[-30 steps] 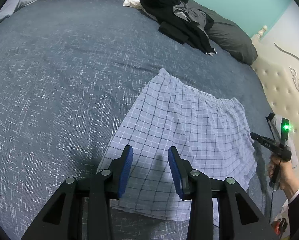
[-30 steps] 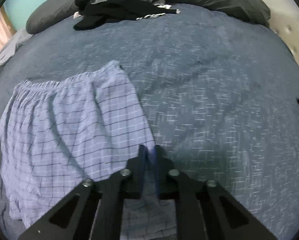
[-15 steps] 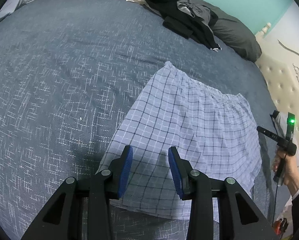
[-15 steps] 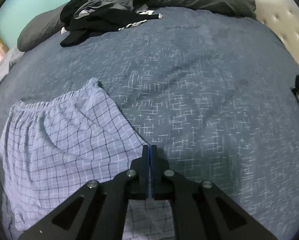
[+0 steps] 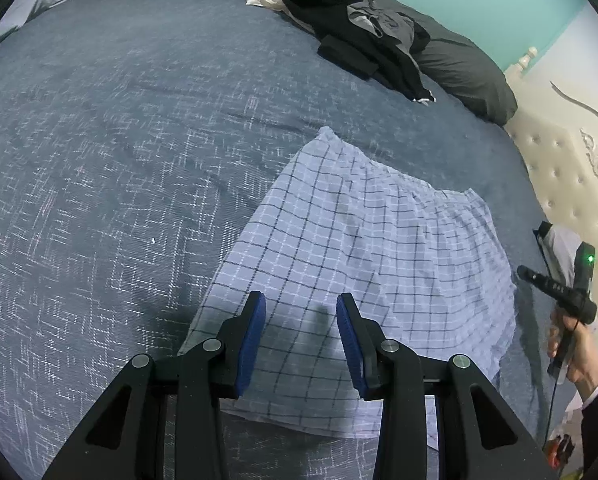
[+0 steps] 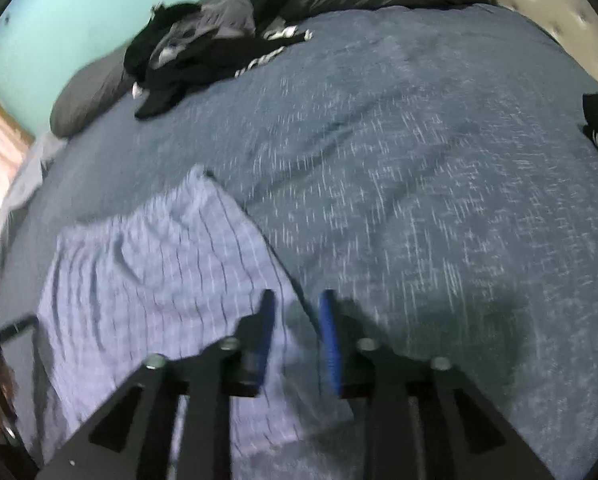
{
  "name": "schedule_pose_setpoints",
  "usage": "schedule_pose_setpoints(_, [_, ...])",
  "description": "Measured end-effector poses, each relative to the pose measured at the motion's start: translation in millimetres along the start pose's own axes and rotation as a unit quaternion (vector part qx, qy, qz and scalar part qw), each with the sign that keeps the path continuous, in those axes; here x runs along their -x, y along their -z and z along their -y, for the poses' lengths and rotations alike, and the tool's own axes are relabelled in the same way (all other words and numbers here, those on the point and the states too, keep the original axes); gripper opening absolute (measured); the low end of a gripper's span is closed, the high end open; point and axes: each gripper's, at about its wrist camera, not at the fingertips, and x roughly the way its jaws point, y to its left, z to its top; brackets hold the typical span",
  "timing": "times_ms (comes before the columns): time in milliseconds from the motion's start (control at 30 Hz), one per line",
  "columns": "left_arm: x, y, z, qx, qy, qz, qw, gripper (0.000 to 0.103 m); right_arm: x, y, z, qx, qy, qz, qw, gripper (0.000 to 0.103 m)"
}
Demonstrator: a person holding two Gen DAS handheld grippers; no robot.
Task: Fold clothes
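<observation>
Right tongs (image 6: pixel 297 306), shut before, are opening beside the checked shorts (image 6: pixel 155 280).

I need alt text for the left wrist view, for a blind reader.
Checked shorts lie flat on a blue bedspread, with the open left tool above their near edge. Dark clothes are piled by grey pillows, and a hand shows at right.
</observation>
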Motion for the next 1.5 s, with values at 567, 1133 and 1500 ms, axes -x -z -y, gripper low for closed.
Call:
schedule_pose_setpoints(567, [0,0,-1,0.004,0.0,0.0,1.0,0.04,-5,21,13,0.007,0.039,-0.008,0.999,0.002])
schedule_pose_setpoints(1133, [1,-2,-2,0.004,0.003,-0.001,1.0,0.04,12,30,46,-0.108,-0.043,0.006,0.993,0.011])
schedule_pose_setpoints(1500, [3,-1,-2,0.007,0.004,-0.001,1.0,0.04,17,51,44,-0.087,-0.044,0.005,0.995,0.011])
